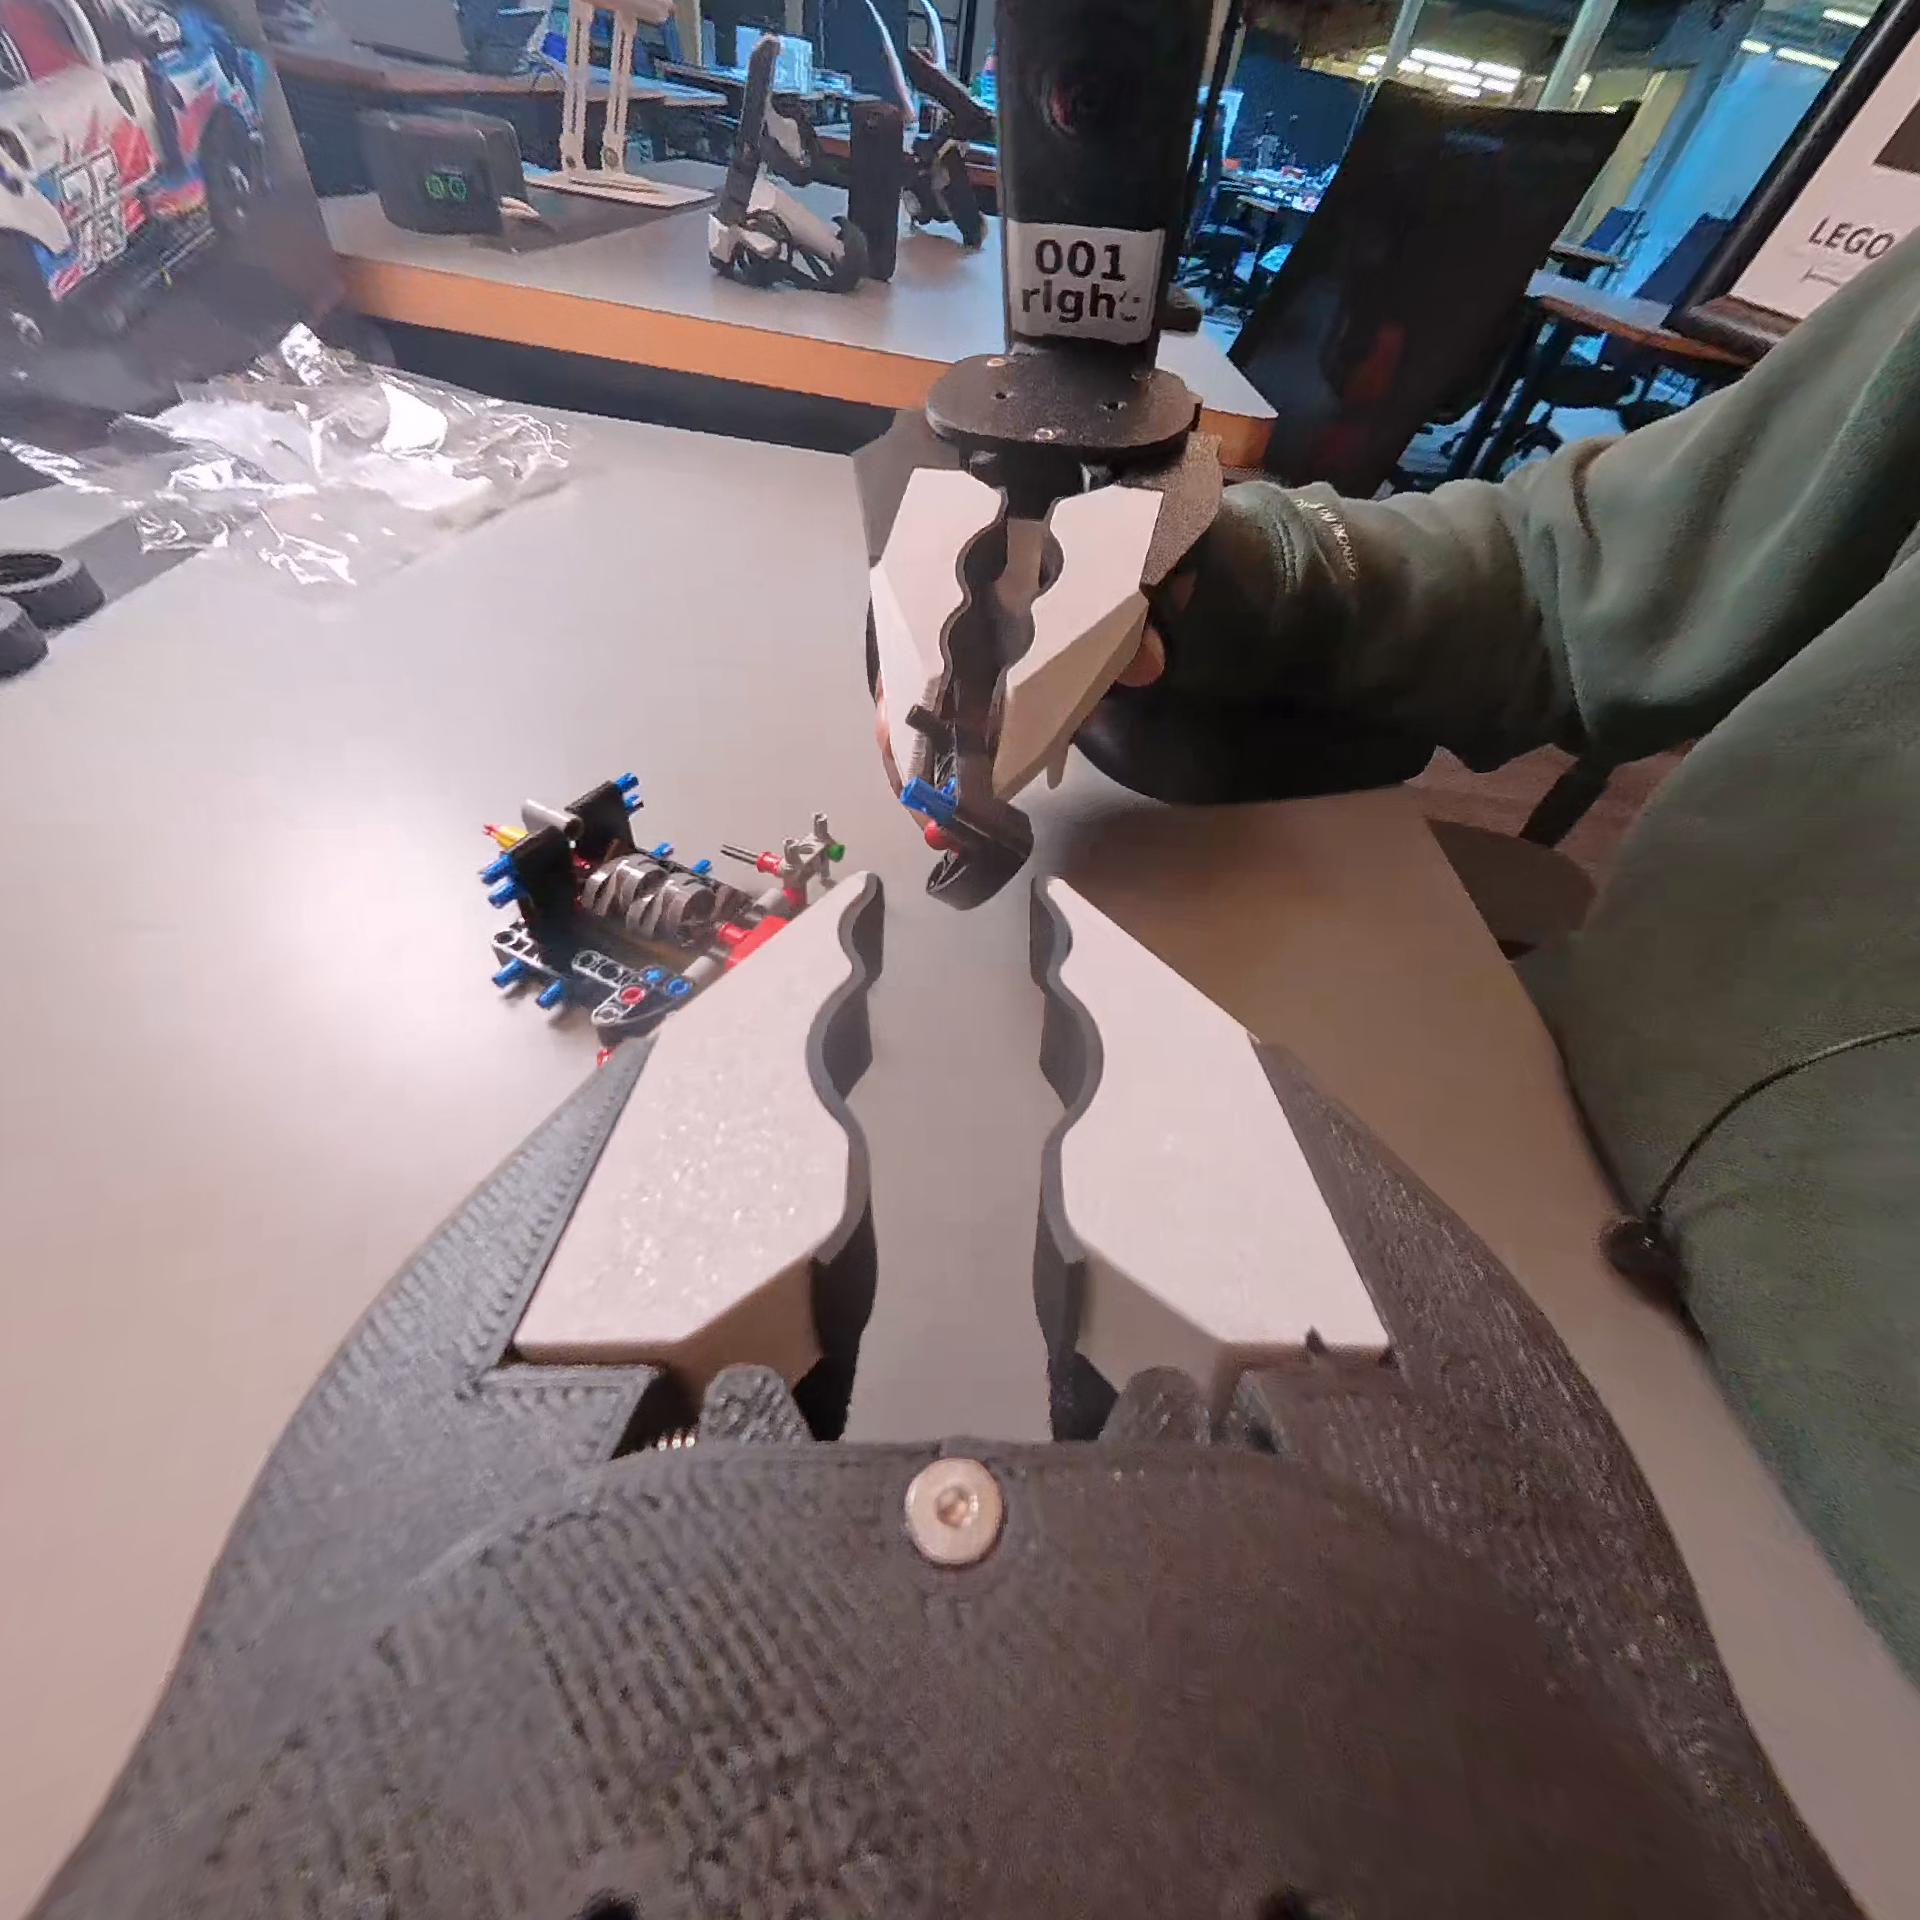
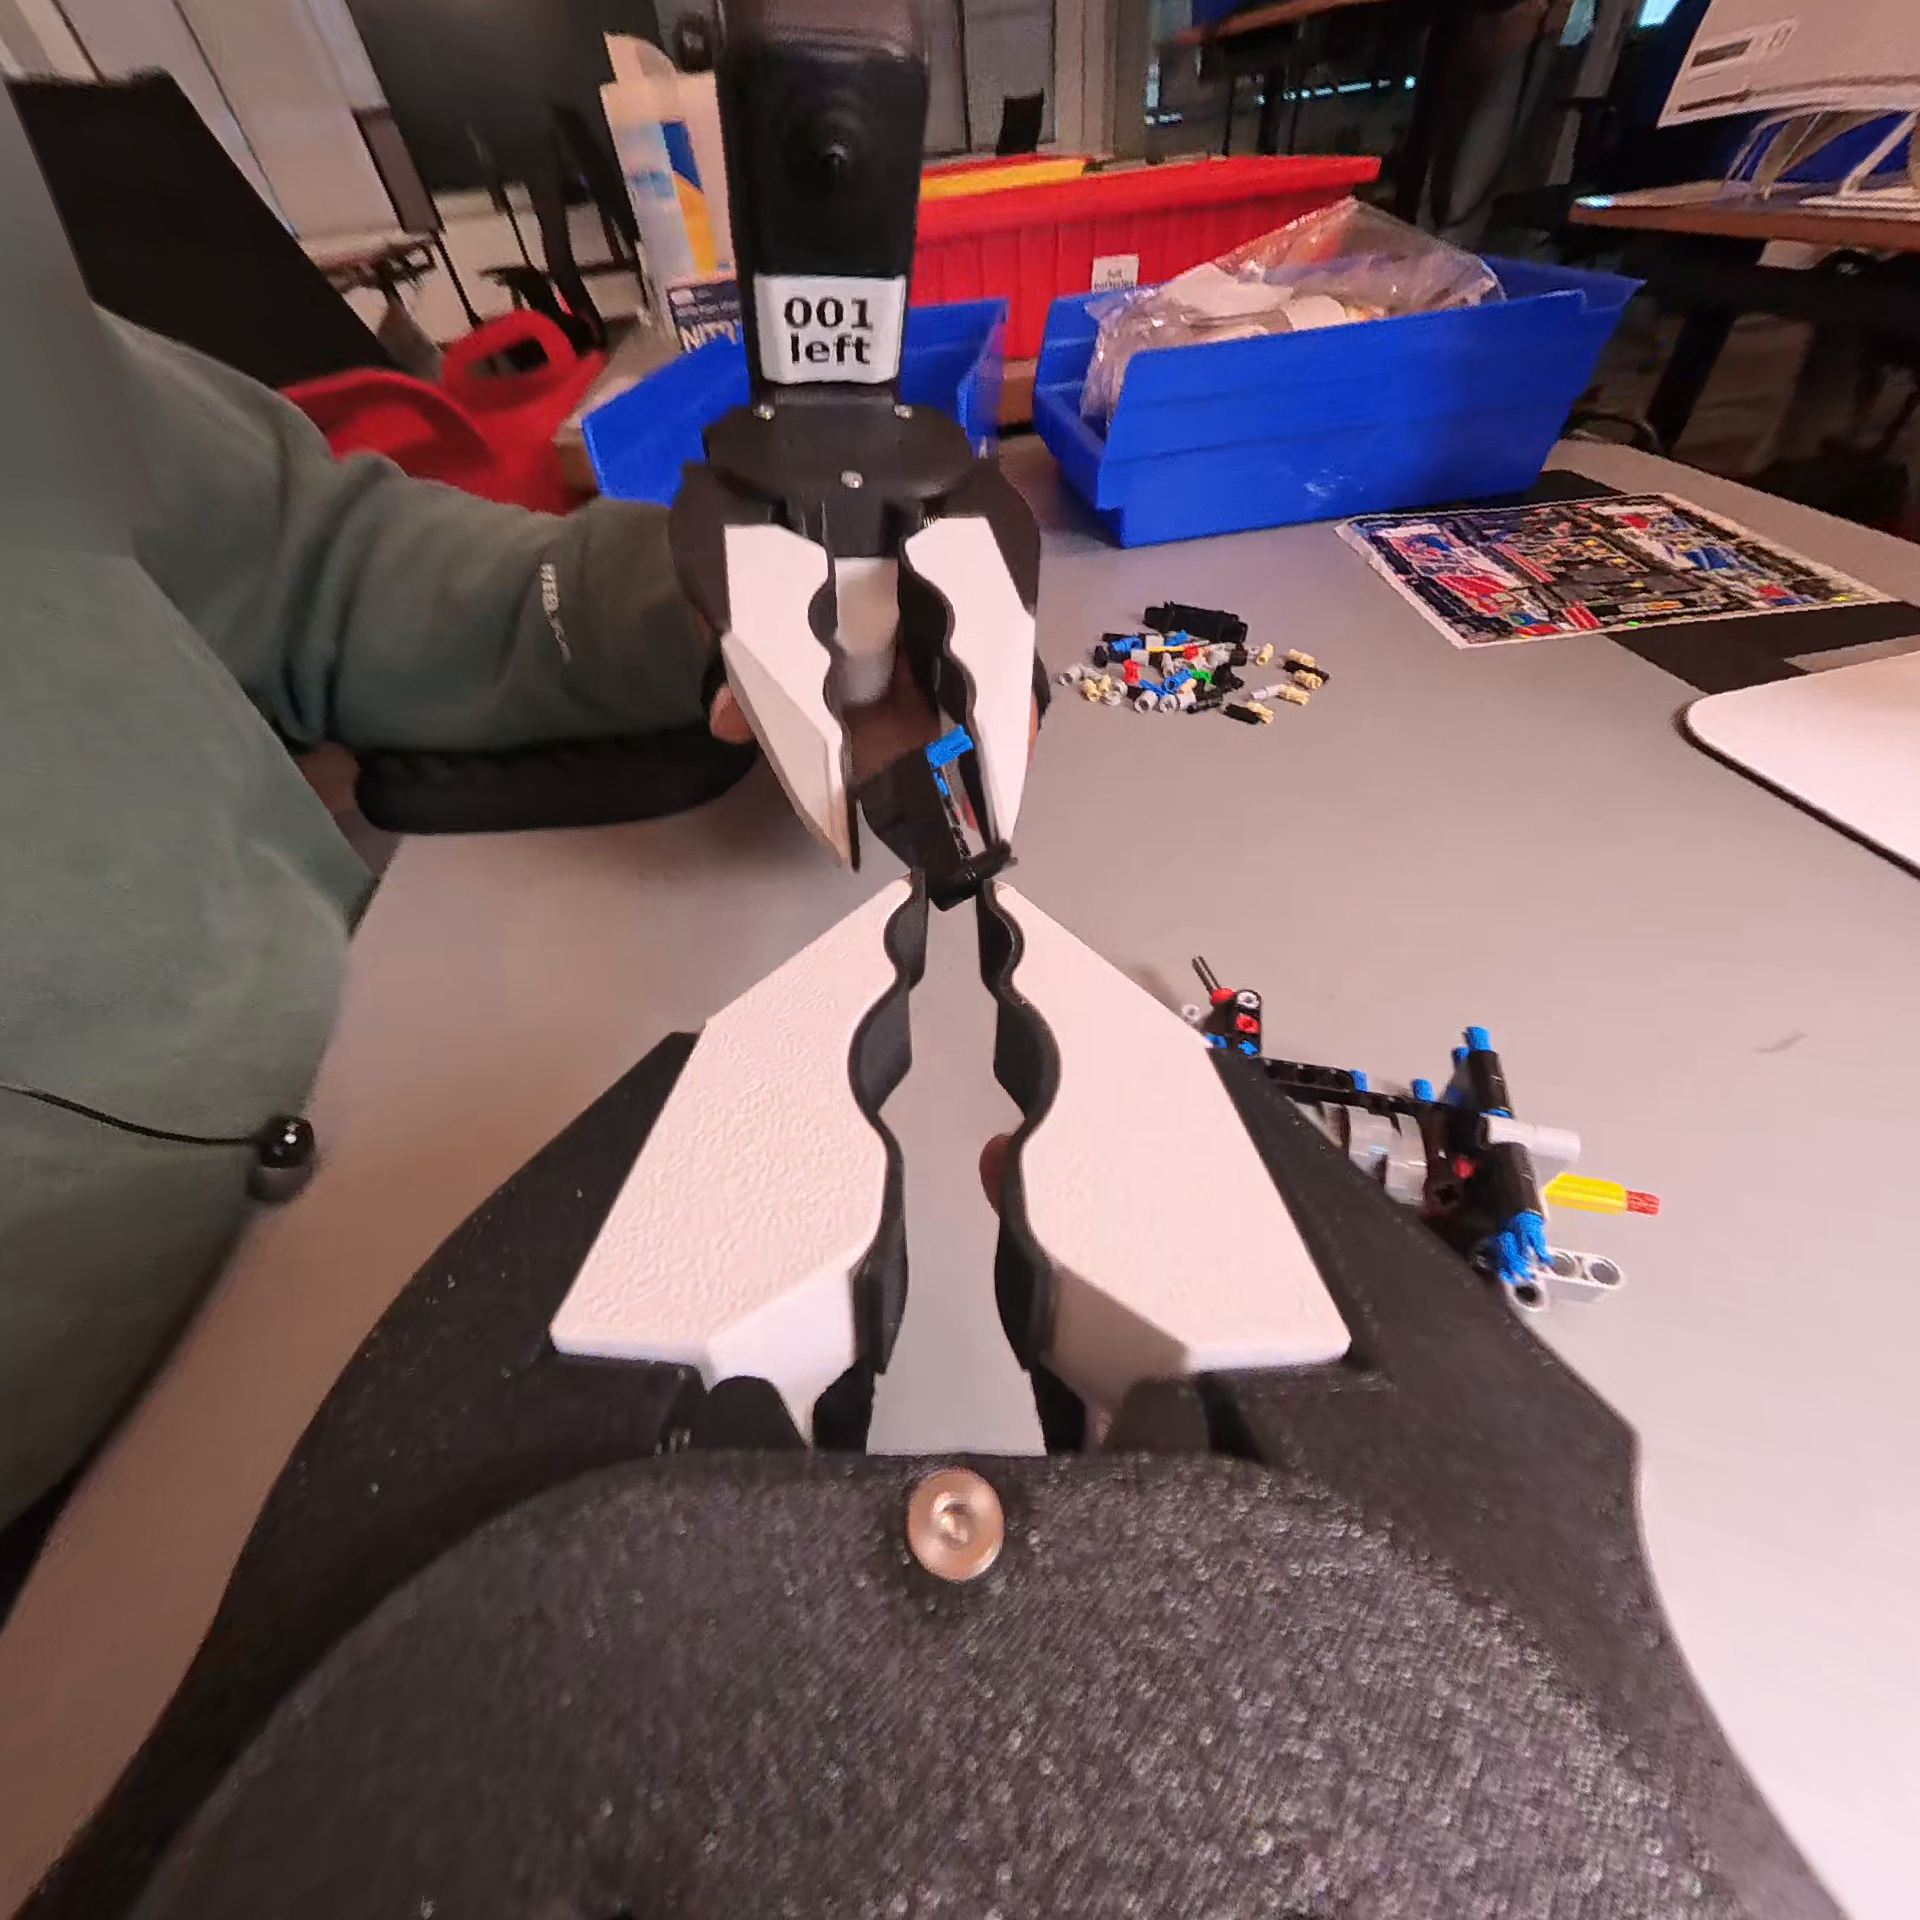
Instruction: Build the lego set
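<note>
The grey surface (image 2: 1351, 883) carries a part-built lego assembly (image 2: 1455, 1143), loose pieces (image 2: 1195, 665), a sticker sheet (image 2: 1600, 566) and blue bins (image 2: 1330, 416).

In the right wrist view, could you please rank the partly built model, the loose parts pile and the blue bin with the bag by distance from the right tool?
1. Partly built model, just right of the right tool.
2. Loose parts pile, farther ahead, right.
3. Blue bin with the bag, at the table's far edge.
</note>
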A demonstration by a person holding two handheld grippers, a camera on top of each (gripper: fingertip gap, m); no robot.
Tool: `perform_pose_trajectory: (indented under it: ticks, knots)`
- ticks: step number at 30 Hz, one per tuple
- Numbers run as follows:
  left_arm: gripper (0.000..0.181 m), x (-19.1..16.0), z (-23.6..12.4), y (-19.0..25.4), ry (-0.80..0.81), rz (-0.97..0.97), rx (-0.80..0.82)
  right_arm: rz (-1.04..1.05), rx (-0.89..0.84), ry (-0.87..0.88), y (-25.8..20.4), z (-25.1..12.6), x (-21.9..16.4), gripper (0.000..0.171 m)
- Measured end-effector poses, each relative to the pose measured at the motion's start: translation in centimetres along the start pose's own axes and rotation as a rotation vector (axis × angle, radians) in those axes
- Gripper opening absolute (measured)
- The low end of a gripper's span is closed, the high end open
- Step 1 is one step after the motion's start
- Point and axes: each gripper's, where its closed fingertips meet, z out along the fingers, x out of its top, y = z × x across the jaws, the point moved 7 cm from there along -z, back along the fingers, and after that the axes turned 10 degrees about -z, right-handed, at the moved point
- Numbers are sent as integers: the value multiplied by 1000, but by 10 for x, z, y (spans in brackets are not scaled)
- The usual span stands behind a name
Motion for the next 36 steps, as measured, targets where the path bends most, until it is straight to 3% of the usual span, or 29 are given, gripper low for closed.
perform_pose_trajectory:
  ticks: [4, 7, 14, 23, 30, 36]
  knots:
    - [12, 2, 5, 6, 10, 20, -1, 56, 18, 27, 0, 0, 2, 7]
    - [6, 3, 5, 2, 23, -70, 3, 29, -37, 5, 4, 1, 0, 6]
    - [5, 0, 7, -14, 88, -511, -83, -396, -268, -99, 3, -1, 8, 24]
    - [5, -8, 20, -15, 154, -832, -226, -682, -296, -227, -14, 13, 4, 37]
    - [5, -14, 30, -9, 111, -879, -277, -675, -255, -262, -16, 15, -1, 22]
    - [39, -6, 25, 9, 45, -792, -430, -523, -102, -156, -20, 7, 1, 23]
